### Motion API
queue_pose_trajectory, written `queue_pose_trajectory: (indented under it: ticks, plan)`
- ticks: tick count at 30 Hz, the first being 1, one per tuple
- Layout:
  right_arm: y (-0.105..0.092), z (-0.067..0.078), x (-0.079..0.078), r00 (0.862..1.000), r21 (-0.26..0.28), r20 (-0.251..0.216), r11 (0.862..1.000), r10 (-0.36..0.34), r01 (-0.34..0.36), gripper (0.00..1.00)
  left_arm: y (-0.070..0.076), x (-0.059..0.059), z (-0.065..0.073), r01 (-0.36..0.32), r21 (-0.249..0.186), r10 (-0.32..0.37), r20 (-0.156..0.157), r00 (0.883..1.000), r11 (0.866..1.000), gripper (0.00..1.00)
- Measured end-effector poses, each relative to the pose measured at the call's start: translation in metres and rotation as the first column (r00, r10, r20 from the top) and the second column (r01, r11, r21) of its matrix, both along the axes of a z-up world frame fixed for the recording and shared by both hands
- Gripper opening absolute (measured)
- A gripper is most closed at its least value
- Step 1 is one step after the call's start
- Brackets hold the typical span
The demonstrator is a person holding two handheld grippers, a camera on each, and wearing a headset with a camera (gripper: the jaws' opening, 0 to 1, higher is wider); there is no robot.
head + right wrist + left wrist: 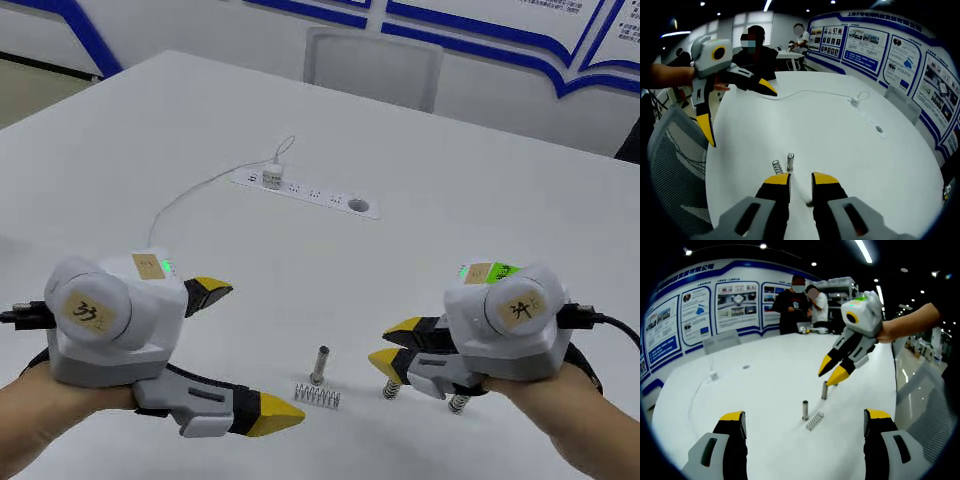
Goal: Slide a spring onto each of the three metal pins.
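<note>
Standing upright near the front of the white desk are three metal pins. One is a bare pin, and a loose spring lies flat on the desk just beside its foot, on the person's side. The other two each carry a spring: the first sprung pin stands just under the lower tip of the right claw, and the second sprung pin stands under that claw's body, close to the hand. That makes three springs in all, two on pins and one loose.

The right claw has its jaws drawn to a narrow gap with nothing gripped between them, tips pointing toward the bare pin. In the right gripper view the bare pin and loose spring sit just ahead of its yellow tips, slightly left of the gap.

The left claw is spread wide and holds nothing, hovering to the left of the bare pin. In the left gripper view the bare pin and loose spring lie ahead, between its two tips.

Farther back on the desk lies one power strip with a white plug.
</note>
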State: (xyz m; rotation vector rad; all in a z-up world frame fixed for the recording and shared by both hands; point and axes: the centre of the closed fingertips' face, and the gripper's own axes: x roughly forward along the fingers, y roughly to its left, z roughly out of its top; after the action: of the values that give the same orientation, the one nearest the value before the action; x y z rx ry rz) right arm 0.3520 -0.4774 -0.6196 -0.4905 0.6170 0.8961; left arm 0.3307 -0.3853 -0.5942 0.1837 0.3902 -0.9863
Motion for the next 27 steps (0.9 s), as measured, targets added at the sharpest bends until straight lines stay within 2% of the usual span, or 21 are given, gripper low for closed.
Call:
queue_pose_trajectory:
  ticks: [2, 7, 16, 18, 22, 27]
  plan:
    - [0.007, -0.005, -0.004, 1.000, -0.010, -0.011, 1.000, 0.027, -0.027, 0.17, 0.005, 0.001, -0.002, -0.007, 0.012, 0.007, -0.001, 1.000, 1.000, 1.00]
    - [0.016, -0.019, -0.007, 0.997, -0.032, -0.033, 0.997, 0.068, -0.069, 0.17, 0.015, 0.004, -0.001, -0.031, -0.001, 0.031, -0.006, 1.000, 1.000, 0.99]
    - [0.028, -0.047, -0.012, 0.989, -0.074, -0.081, 0.989, 0.120, -0.126, 0.17, 0.018, 0.000, -0.010, -0.037, 0.016, 0.038, -0.028, 0.999, 0.999, 0.98]
    - [0.029, -0.055, -0.014, 0.986, -0.090, -0.095, 0.985, 0.138, -0.147, 0.17, 0.018, -0.001, -0.011, -0.038, 0.015, 0.039, -0.033, 0.999, 0.999, 0.98]
    - [0.029, -0.069, -0.019, 0.972, -0.141, -0.118, 0.965, 0.204, -0.220, 0.17, 0.019, -0.001, -0.012, -0.040, 0.011, 0.040, -0.039, 0.998, 0.999, 0.97]
    - [0.032, -0.074, -0.017, 0.966, -0.150, -0.131, 0.959, 0.223, -0.242, 0.17, 0.023, 0.002, -0.009, -0.059, 0.000, 0.059, -0.041, 0.997, 0.998, 0.97]
